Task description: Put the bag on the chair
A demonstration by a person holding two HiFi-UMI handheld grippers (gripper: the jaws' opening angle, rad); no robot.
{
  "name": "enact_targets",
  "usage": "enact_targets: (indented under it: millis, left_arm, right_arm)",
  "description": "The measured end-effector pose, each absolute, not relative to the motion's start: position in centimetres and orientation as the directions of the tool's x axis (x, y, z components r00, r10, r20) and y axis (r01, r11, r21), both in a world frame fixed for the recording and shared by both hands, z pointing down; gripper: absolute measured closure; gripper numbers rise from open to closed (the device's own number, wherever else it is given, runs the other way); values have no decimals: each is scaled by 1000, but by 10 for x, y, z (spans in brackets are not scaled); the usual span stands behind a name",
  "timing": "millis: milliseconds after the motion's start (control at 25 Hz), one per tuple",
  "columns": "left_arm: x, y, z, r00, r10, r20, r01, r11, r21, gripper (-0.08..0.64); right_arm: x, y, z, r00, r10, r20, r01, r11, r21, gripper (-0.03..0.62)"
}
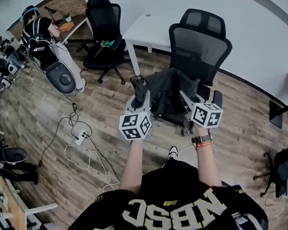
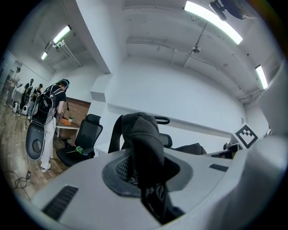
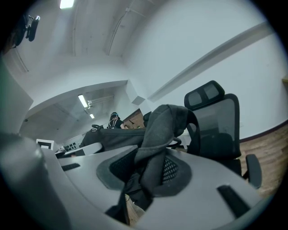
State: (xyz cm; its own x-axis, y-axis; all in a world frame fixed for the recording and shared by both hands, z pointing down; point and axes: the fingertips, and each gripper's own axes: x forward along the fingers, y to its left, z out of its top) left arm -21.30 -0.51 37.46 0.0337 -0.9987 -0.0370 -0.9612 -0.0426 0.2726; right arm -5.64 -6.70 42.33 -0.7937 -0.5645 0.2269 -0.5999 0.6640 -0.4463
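Bag [image 1: 166, 92] hung between both grippers, clear of floor. Left gripper [image 1: 141, 90] was clamped on bag's left end, right gripper [image 1: 184, 98] on fabric at right end. Bag's long axis ran across, gripper to gripper. Chair [image 1: 201, 45] stood directly beyond, seat's front edge at or under bag. Both hands equally near. Judged next move: straight ahead, onto seat.

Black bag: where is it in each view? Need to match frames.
Head view: bag at centre, between left claw and right claw.
Left gripper view: bag at centre, fabric pinched in that claw.
Right gripper view: bag at centre, pinched likewise.
Shared landmark: person with backpack, far background in all three.
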Motion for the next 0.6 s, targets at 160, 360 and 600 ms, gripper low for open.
enact_targets:
  millis: [160, 360, 600]
  left_arm:
    - [-197, -57, 374, 56, -998, -29, -962, -62, 266, 476]
    - [-162, -113, 369, 84, -996, -43, -965, -92, 248, 476]
    - [-132, -156, 391, 136, -990, 36, -970, -126, 206, 472]
  right_arm:
    - [-39, -114, 420, -780, -586, 220, -615, 652, -445, 483]
    - [-4, -170, 419, -767, -611, 198, -624, 639, -449, 485]
    - [19, -213, 448, -739, -636, 222, -644, 569, -512, 486]
